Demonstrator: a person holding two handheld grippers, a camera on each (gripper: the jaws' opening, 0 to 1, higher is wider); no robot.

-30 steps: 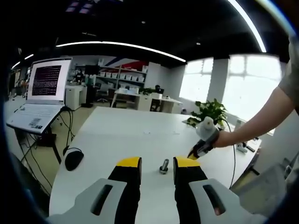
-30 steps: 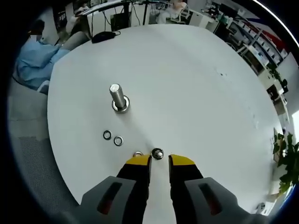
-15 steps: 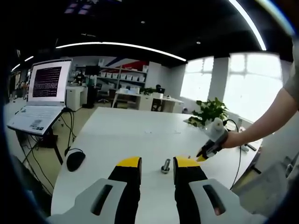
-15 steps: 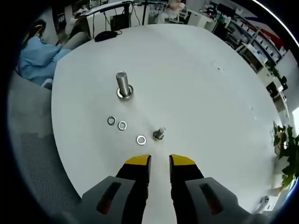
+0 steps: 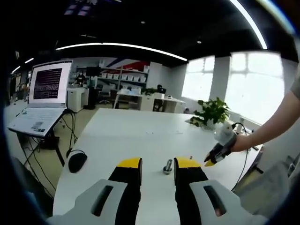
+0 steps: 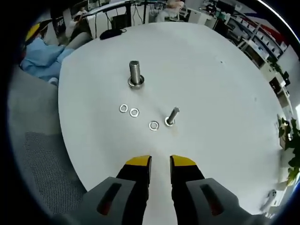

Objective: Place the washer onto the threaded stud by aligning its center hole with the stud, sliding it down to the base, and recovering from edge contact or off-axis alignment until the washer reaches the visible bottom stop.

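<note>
1. In my right gripper view, my right tool [image 6: 160, 161] hangs above the white surface [image 6: 211, 84], its yellow-tipped jaws a small gap apart with nothing between them.
2. Ahead of it stands a thin threaded stud [image 6: 171, 116], upright and leaning slightly in the view, with what looks like a washer at its base; I cannot tell whether it is fully seated.
3. A loose washer [image 6: 153, 125] lies just beside the stud, and two more washers [image 6: 129, 110] lie close together farther off.
4. A thicker stud [image 6: 135, 73] stands on its round base beyond them, well apart from the thin one.
5. In my left gripper view, my left tool [image 5: 158, 164] is likewise a little open and empty, low over the surface [image 5: 122, 133].
6. The thin stud [image 5: 168, 166] shows between its jaw tips, farther along.
7. The right tool [image 5: 210, 161] shows at the right of this view, above the surface.
8. A laptop [image 5: 40, 98] stands off to the left, and a black mouse [image 5: 77, 161] rests on the surface.
</note>
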